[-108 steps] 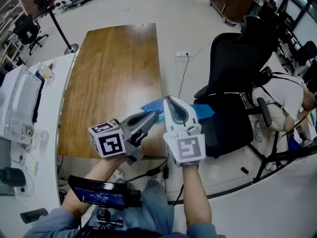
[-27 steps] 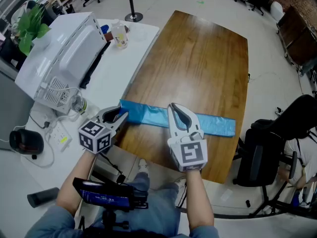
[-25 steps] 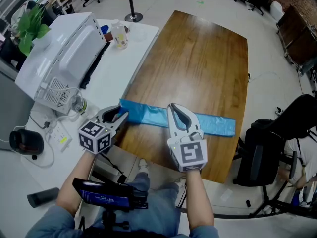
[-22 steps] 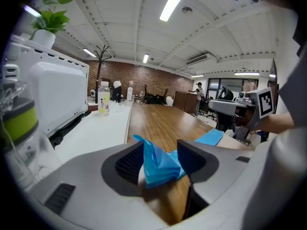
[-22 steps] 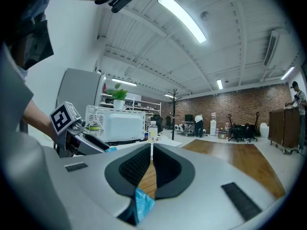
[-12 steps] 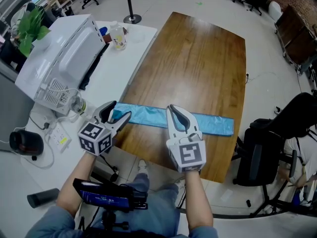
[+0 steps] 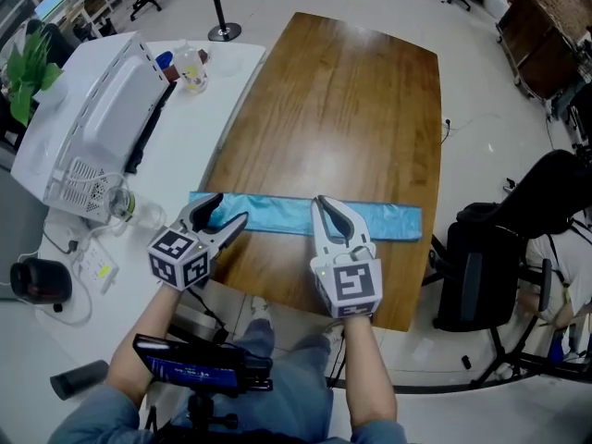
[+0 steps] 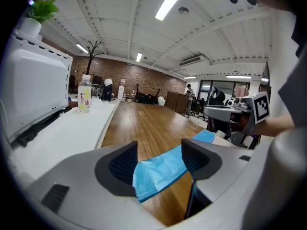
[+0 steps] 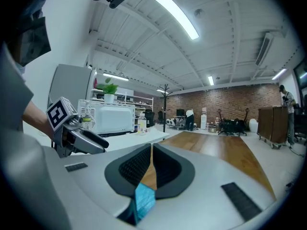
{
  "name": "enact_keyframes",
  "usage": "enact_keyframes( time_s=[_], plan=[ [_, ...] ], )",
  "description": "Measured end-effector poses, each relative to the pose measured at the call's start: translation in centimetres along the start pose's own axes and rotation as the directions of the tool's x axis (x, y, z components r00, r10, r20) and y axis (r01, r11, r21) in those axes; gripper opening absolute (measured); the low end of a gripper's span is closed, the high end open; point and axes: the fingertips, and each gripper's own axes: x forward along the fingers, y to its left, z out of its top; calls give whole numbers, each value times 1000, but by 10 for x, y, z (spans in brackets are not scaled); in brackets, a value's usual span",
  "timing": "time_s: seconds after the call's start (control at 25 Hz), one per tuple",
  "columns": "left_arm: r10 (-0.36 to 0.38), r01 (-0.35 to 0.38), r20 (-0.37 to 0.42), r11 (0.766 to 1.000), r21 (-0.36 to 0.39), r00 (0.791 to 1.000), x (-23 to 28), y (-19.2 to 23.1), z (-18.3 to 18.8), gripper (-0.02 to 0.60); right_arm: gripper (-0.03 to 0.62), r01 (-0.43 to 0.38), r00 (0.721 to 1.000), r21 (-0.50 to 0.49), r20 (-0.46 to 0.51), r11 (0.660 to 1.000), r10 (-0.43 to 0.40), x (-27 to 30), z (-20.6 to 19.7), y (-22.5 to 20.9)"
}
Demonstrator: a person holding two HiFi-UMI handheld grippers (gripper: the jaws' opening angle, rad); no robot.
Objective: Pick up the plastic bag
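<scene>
- White is filling the left side, where a microwave is sitting on a pale desk. A bottle is standing beyond it near the desk's far edge.
- At the line where the desk meets the wooden table, the left gripper is hanging low and pointing slightly down. Its jaws have just been opening and are now standing wide. The left end of the bag is lying between them, with neither pad pressing on it.
- The bag, a blue plastic one, is stretching as a long flat strip across the near part of the table. It is running from the left edge almost to the right edge.
- Over the middle of that strip the right gripper is pointing nearly level. Its jaws are drawn in to a thin slit and are pinching a fold of the blue film low between the pads.
- Off the table's near right corner a black chair is standing on the floor.
</scene>
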Motion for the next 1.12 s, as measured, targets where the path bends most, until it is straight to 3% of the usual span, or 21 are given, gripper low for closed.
enact_keyframes(
  time_s=[0.08, 0.28, 0.48, 0.72, 0.92, 1.12],
  plan=[
    [-10, 10, -14, 1000, -1, 1000, 9, -5, -5, 235, 18, 23, 1000, 6, -15, 1000, -22, -6, -9, -13],
    [-12, 14, -58, 999, 35, 998, 32, -17, -14, 152, 18, 65, 995, 11, -78, 998, -64, -19, -38, -43],
    [44, -37, -100, 997, 62, 994, 45, -10, -19, 9, 18, 117, 979, -5, -166, 993, -117, -27, -69, -77],
    [100, -91, -181, 994, 59, 978, 50, 5, -37, 2, 18, 180, 944, -22, -279, 983, -179, -41, -112, -115],
    [99, -79, -259, 993, 85, 961, 56, 8, -54, 2, 18, 196, 904, -33, -382, 980, -194, -48, -139, -132],
    [92, -56, -335, 992, 117, 938, 64, 7, -70, 0, 18, 204, 837, -26, -513, 979, -188, -55, -169, -140]
  ],
)
